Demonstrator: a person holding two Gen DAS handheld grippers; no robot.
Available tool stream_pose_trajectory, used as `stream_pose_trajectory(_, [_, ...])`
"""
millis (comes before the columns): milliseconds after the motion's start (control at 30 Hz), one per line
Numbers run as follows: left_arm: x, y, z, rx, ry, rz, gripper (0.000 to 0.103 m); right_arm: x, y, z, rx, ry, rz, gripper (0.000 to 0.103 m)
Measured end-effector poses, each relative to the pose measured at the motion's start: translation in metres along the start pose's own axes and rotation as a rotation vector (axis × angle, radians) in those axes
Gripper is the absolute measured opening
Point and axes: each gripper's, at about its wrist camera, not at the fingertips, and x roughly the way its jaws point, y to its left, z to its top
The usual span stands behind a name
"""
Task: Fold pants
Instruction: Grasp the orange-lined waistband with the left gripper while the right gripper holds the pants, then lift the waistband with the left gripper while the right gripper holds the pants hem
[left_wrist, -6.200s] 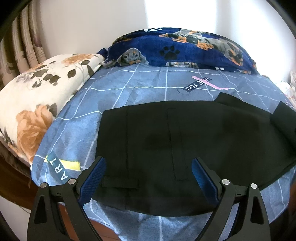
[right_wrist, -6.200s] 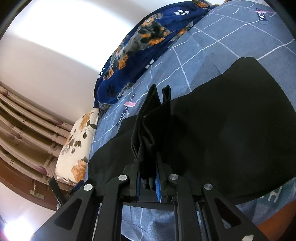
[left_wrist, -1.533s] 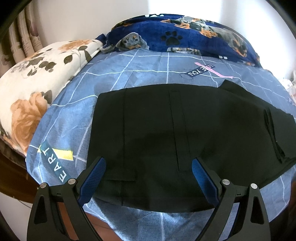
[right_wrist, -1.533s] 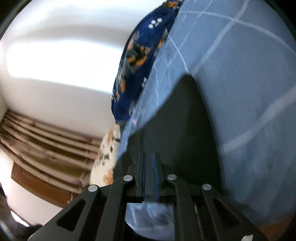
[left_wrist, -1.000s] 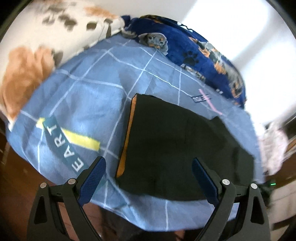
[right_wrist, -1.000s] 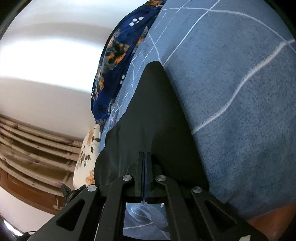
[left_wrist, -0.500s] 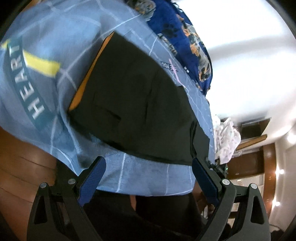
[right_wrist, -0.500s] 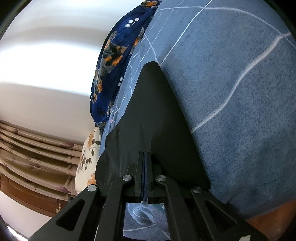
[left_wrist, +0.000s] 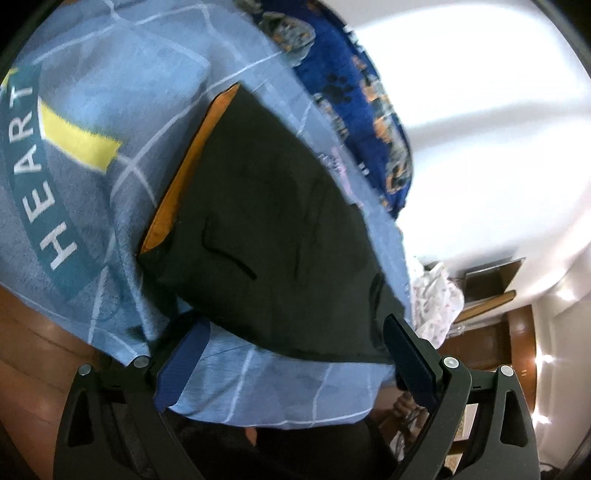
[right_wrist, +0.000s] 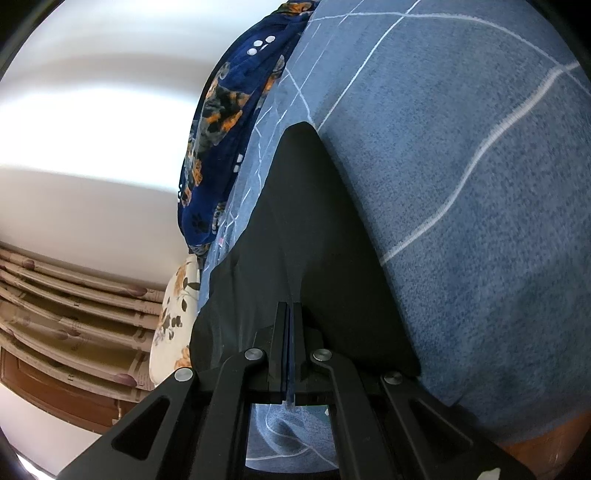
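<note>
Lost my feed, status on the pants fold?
Left tool open, empty, over bed edge. Right tool shut; whether it pinches the pants is unclear. Pants folded flat on sheet. Nothing blocking.

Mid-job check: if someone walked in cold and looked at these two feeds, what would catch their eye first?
First the black pants, folded flat on the blue checked bedsheet, with an orange lining strip showing along one edge. Next the right gripper, jaws shut at the near edge of the pants, while the left gripper stands open above the sheet's edge. A dark blue dog-print blanket lies along the far side.
</note>
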Motion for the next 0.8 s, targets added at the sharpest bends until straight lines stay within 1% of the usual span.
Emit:
stream_pose_trajectory(100, [-0.005,-0.006,0.003,0.022,-0.034,-0.035,0.094,0.000,0.000,0.000,0.005,-0.003,0.002,0.000])
stream_pose_trajectory(200, [0.004,-0.006,0.004,0.037,-0.018,0.008,0.094,0.000,0.000,0.001,0.011,-0.004,0.003,0.000])
stream_pose_trajectory(267, [0.011,-0.001,0.003,0.014,0.003,0.013,0.094,0.000,0.000,0.001,0.015,-0.005,0.004,0.000])
stream_pose_trajectory(367, [0.016,0.000,0.003,0.012,-0.005,0.027,0.094,0.000,0.000,0.001,0.015,-0.006,0.003,0.000])
stream_pose_trajectory(433, [0.016,-0.004,0.004,0.011,-0.035,0.019,0.094,0.000,0.000,0.001,0.018,-0.006,0.005,0.000])
stream_pose_trajectory(500, [0.013,-0.009,0.004,0.008,-0.082,-0.012,0.094,0.000,0.000,0.002,0.019,-0.006,0.005,0.000])
stream_pose_trajectory(533, [0.012,-0.012,0.005,0.010,-0.102,-0.027,0.094,0.000,0.000,0.002,0.018,-0.005,0.005,0.000])
stream_pose_trajectory(567, [0.013,-0.017,0.005,0.028,-0.117,-0.026,0.094,0.000,0.000,0.002,0.019,-0.005,0.005,0.000])
stream_pose_trajectory(633, [0.020,-0.018,0.005,0.052,-0.103,0.032,0.094,0.000,0.000,0.002,0.019,-0.006,0.006,0.000])
stream_pose_trajectory(667, [0.022,-0.014,0.003,0.043,-0.097,0.044,0.094,0.000,0.000,0.002,0.020,-0.006,0.006,0.000])
stream_pose_trajectory(733, [0.026,-0.002,0.000,0.000,-0.091,0.049,0.094,0.000,0.000,0.003,0.021,-0.005,0.005,0.000])
stream_pose_trajectory(800, [0.027,0.000,0.001,-0.011,-0.102,0.043,0.094,0.000,-0.001,0.003,0.024,-0.004,0.006,0.000])
